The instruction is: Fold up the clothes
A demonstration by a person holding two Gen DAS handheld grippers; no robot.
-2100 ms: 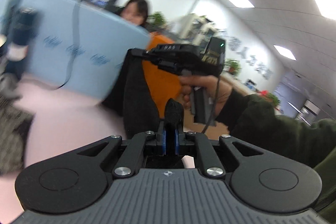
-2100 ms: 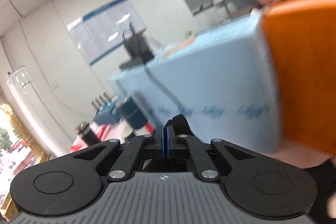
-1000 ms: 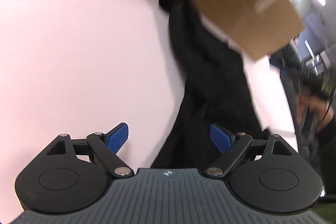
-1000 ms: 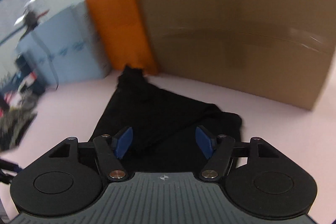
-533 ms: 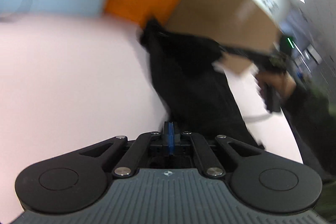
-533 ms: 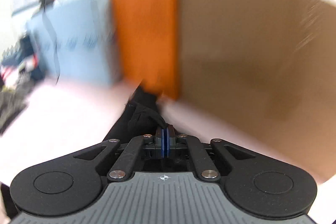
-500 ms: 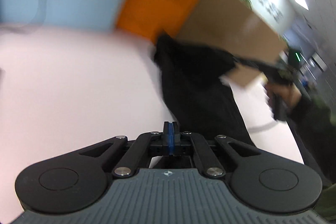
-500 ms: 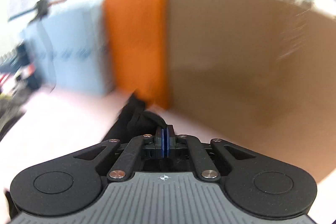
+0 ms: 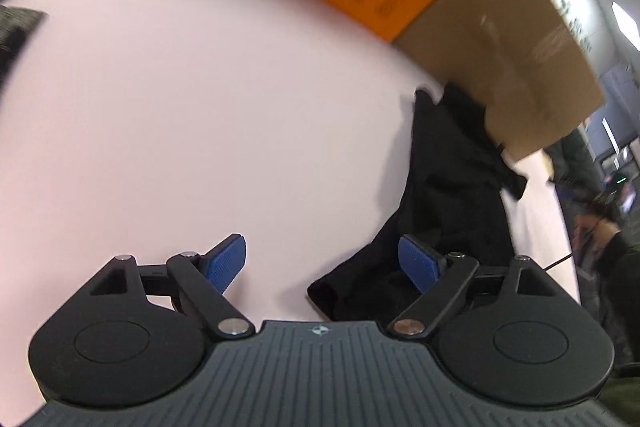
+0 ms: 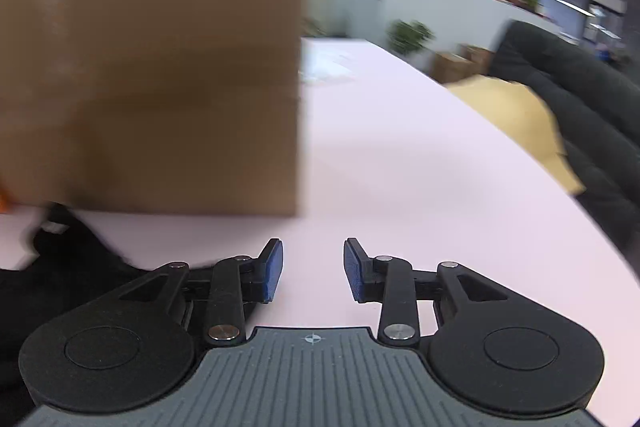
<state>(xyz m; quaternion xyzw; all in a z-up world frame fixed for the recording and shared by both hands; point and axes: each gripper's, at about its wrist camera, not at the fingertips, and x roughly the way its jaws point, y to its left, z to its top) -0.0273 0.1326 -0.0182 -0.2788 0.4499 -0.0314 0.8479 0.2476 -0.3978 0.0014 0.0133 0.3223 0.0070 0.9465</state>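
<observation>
Black garment [image 9: 448, 195]: crumpled, lying in a long heap on the pink table [image 9: 200, 107], far end against a cardboard box [image 9: 508, 39]. Left gripper [image 9: 320, 263]: spread, empty. Right gripper [image 10: 313, 269]: spread, empty.

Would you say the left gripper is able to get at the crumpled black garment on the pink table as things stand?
Probably yes: the left gripper is open, and the crumpled black garment lies just ahead, its near edge by the right fingertip, with nothing between them.

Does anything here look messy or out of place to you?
Yes: the black garment lies crumpled in a long, bunched heap on the pink table, its far end against the cardboard box, not folded. Both grippers are open, holding nothing.
</observation>
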